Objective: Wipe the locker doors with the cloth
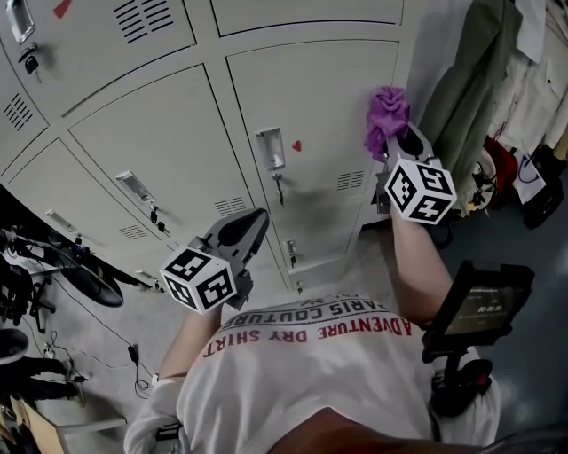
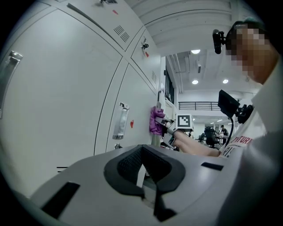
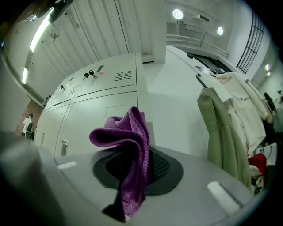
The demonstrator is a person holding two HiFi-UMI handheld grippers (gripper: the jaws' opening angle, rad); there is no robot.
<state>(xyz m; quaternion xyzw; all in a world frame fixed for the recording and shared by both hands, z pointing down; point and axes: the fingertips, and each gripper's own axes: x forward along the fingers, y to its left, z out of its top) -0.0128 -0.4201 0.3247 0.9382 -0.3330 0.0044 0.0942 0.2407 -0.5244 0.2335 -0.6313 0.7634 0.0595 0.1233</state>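
Wiping seems in hand: the right gripper [image 1: 401, 146] clamps its fingers on the purple cloth [image 1: 387, 113] at the right edge of a locker door [image 1: 311, 97], the left gripper [image 1: 241, 230] hangs with fingers closed on nothing, and next the cloth likely needs pressing and sweeping across the panel.

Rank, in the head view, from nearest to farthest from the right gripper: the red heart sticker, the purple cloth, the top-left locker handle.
1. Purple cloth: held in the right gripper.
2. Red heart sticker: on the door, leftward.
3. Top-left locker handle: far upper-left corner.
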